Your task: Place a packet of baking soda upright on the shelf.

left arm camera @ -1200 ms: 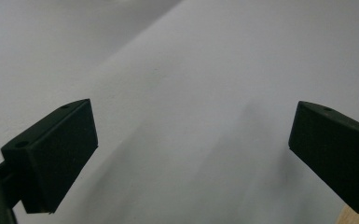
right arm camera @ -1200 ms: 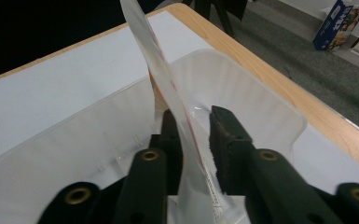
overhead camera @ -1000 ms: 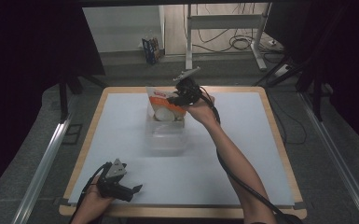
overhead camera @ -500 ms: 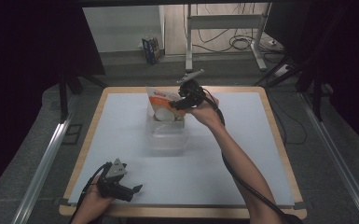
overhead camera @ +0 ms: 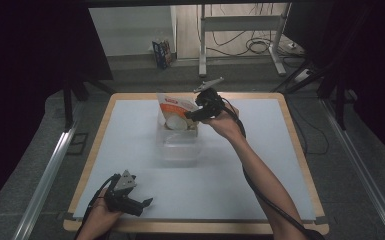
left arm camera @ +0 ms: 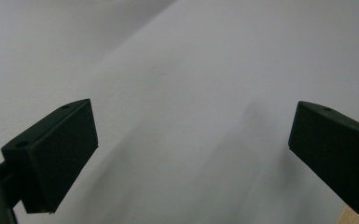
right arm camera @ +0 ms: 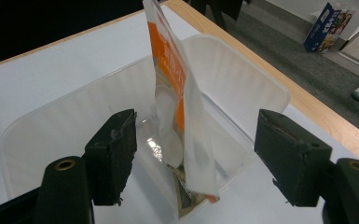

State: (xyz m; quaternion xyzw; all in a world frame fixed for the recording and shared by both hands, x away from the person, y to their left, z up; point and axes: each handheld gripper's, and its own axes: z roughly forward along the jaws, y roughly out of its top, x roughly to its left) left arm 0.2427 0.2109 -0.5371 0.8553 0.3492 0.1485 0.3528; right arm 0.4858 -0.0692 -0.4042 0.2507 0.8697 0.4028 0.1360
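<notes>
The orange-and-white pouch (right arm camera: 179,116) stands upright in the clear bin (overhead camera: 179,142) near the tabletop's far edge. The right gripper (right arm camera: 193,154) has just been opening; its jaws flank the pouch without pressing. Unsupported, the pouch could topple or be snagged on withdrawal. The left gripper (overhead camera: 125,195), jaws wide and empty, rests at the near edge.

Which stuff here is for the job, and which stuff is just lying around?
Part of the job:
- orange and white pouch, standing in the box
- clear plastic box on the table
- right gripper, jaws just opened, open around the pouch

Just lying about:
- left gripper, open and resting on the white table
- blue carton on the floor beyond
</notes>
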